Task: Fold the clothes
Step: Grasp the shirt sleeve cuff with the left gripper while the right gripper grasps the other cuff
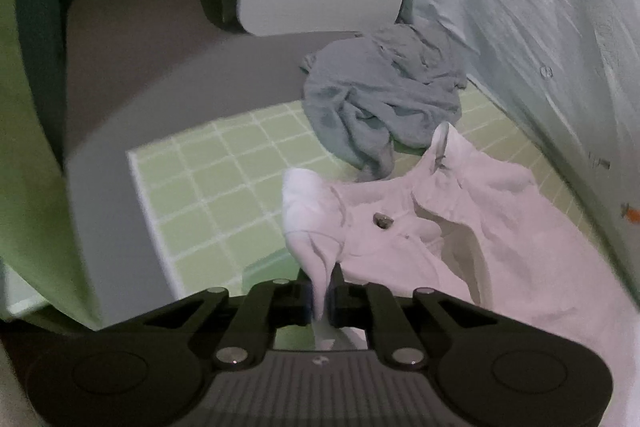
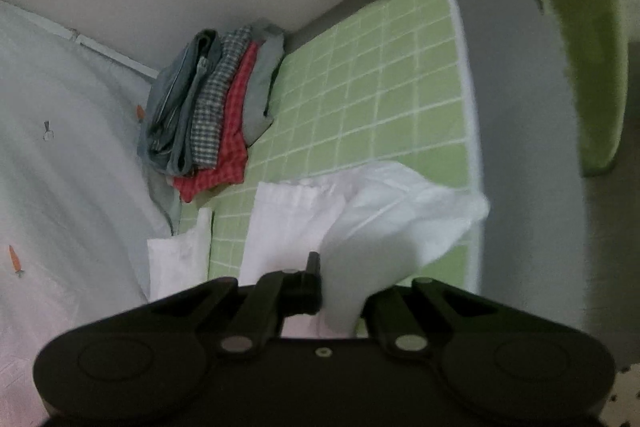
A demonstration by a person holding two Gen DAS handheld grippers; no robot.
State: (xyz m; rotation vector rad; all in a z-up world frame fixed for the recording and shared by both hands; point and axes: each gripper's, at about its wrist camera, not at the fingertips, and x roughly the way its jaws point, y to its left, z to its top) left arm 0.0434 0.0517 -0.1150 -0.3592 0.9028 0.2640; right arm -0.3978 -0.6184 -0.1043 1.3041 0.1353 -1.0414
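A white button-up shirt [image 1: 440,227] lies partly lifted over the green checked mat [image 1: 212,179]. My left gripper [image 1: 320,291] is shut on a pinched fold of it near the collar side, and the cloth hangs down between the jaws. In the right wrist view, the same white shirt [image 2: 360,211] drapes up from the mat [image 2: 380,87]. My right gripper [image 2: 328,269] is shut on the shirt. One black finger [image 2: 313,267] shows, and the other is hidden under the cloth.
A crumpled grey-blue garment [image 1: 380,95] sits at the mat's far end. A stack of folded clothes [image 2: 212,107] stands against the wall. A pale sheet with carrot prints [image 1: 520,27] borders the mat. Grey surface [image 1: 120,87] surrounds it, with a green drape [image 2: 580,27] beyond.
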